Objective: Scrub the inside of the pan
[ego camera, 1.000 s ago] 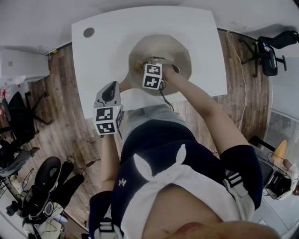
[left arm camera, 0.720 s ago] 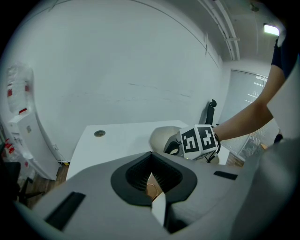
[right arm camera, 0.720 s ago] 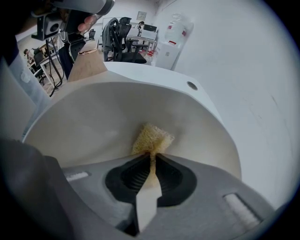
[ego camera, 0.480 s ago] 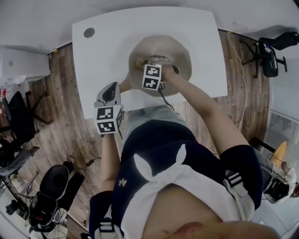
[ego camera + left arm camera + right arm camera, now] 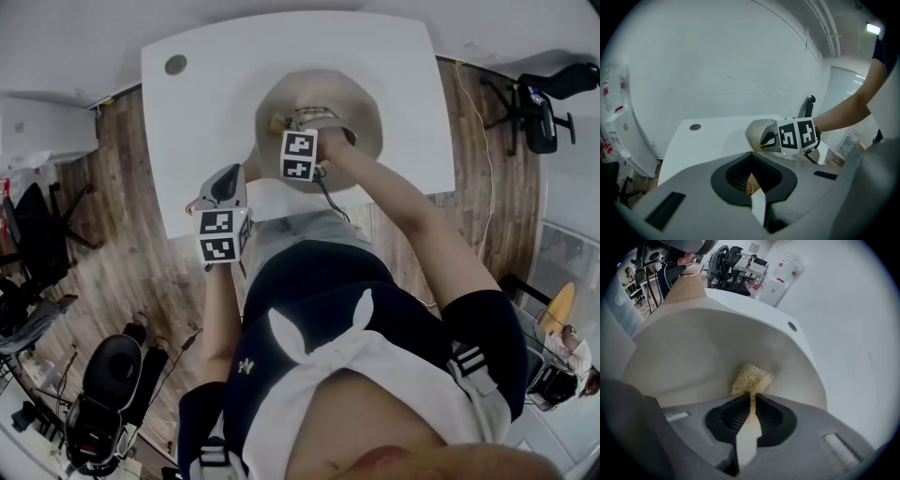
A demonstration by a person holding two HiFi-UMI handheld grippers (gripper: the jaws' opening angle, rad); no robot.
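Inside the pan (image 5: pixel 684 357), the right gripper (image 5: pixel 751 397) pinches a soft scrubber (image 5: pixel 751 377) (squishy, probably light). The left gripper (image 5: pixel 751 165) clamps the handle (image 5: pixel 748 186), likely the safest hold.

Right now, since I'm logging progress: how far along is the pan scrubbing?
Done: left tongs grip the pan handle; right tongs hold the sponge. In hand: sponge against the inner wall of the pan. Left: can't tell how much is scrubbed.
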